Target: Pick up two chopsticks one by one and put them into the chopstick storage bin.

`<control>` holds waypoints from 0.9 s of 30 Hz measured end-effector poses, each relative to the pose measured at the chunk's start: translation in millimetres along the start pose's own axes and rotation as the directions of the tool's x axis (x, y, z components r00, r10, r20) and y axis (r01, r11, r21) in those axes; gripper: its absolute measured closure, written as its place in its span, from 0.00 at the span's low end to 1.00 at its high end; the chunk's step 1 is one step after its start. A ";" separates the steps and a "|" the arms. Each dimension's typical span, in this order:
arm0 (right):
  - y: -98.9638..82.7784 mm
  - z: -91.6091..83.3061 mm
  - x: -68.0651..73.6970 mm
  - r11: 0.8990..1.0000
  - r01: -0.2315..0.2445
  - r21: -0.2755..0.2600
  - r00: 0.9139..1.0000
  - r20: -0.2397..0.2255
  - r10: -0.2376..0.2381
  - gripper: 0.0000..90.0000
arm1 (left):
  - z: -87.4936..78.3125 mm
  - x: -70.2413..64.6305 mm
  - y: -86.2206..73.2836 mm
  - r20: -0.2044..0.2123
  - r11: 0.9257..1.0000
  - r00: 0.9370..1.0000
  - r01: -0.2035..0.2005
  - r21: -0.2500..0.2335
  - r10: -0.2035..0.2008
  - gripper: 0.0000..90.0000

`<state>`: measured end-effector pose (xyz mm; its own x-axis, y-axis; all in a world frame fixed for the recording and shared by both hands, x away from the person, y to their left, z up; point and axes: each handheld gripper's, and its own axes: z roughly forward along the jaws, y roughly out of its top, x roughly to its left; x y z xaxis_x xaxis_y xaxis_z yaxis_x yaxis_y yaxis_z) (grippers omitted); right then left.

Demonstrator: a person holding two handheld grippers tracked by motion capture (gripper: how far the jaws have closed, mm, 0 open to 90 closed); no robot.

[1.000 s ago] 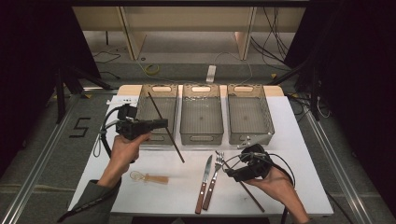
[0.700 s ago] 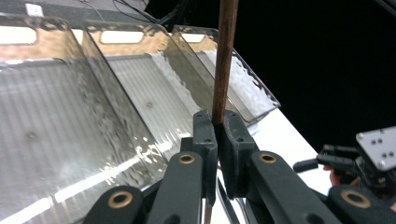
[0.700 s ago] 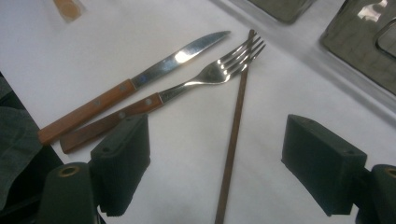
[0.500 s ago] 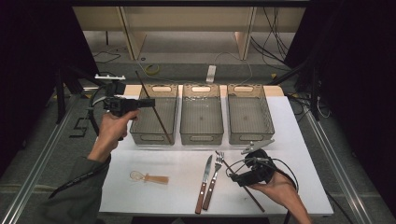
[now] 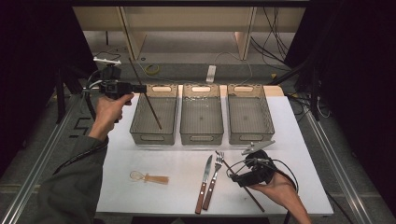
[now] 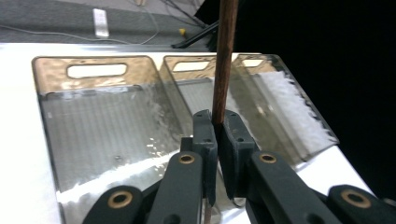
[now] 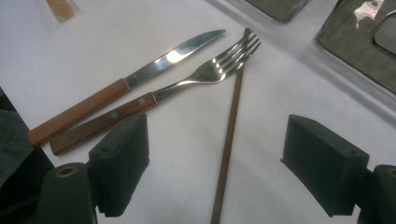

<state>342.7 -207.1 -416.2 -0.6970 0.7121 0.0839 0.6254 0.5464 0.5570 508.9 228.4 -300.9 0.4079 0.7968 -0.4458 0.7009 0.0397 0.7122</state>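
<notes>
High view first, from the left: the left gripper (image 5: 140, 88) is held above the far left corner of the desk (image 5: 299, 140), just beside the leftmost of three clear bins. Its jaws are closed tight on a dark brown stick (image 5: 149, 100), which slants from above the gripper down over the left bin (image 5: 154, 114) toward that bin's floor. Left gripper view shows the same grip from close up: the two black jaws pinch the stick (image 6: 223, 60), which rises straight up out of the frame, with the three bins lying behind it.

Further right on the desk stand the middle bin (image 5: 201, 114) and the right bin (image 5: 247, 113). Near the front edge lies a small wooden spoon (image 5: 148, 177), then a knife (image 5: 204, 184) and a fork (image 5: 214, 179) side by side, both with wooden handles.

At the right, the right gripper (image 5: 238, 177) hovers low over a second stick (image 5: 240, 182) lying on the desk. Right gripper view shows its jaws standing wide apart, with that stick (image 7: 231, 135) between them, untouched, its far end touching the fork's (image 7: 187, 84) tines, and the knife (image 7: 135, 77) beyond.
</notes>
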 end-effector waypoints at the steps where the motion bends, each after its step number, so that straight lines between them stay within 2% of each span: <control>1: -0.2 -0.1 -0.4 1.000 0.000 -0.002 1.000 0.000 0.000 0.26 | 3.3 0.7 0.0 -0.002 1.000 1.000 0.003 0.001 -0.003 0.95; 10: -3.9 -0.7 -2.6 1.000 -0.013 -0.007 1.000 -0.004 0.013 0.25 | 30.8 0.4 -12.1 -0.037 0.999 0.999 -0.019 0.041 0.020 0.95; 14: -5.6 0.2 -3.2 1.000 -0.013 -0.004 1.000 -0.006 0.013 0.25 | 41.2 0.3 -19.2 -0.069 0.997 0.997 -0.039 0.060 0.043 0.95; 20: -5.3 0.3 -1.7 1.000 -0.012 -0.003 1.000 -0.015 0.012 0.25 | 53.0 4.8 -25.8 -0.058 0.997 0.998 -0.009 0.074 0.013 0.95; 24: -5.6 0.8 -2.5 1.000 -0.016 -0.003 1.000 -0.014 0.016 0.25 | 60.6 2.9 -28.3 -0.062 0.994 0.998 -0.020 0.105 0.026 0.94; 27: -6.3 2.1 -3.6 1.000 -0.015 0.001 1.000 -0.018 0.015 0.25 | 65.8 3.7 -30.2 -0.051 0.993 0.999 -0.008 0.114 0.014 0.94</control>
<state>342.1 -212.2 -421.8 -0.6939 0.7120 0.1073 0.6359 0.5361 0.5551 527.8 190.5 -359.7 0.3873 0.8271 -0.4073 0.7596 -0.0359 0.6494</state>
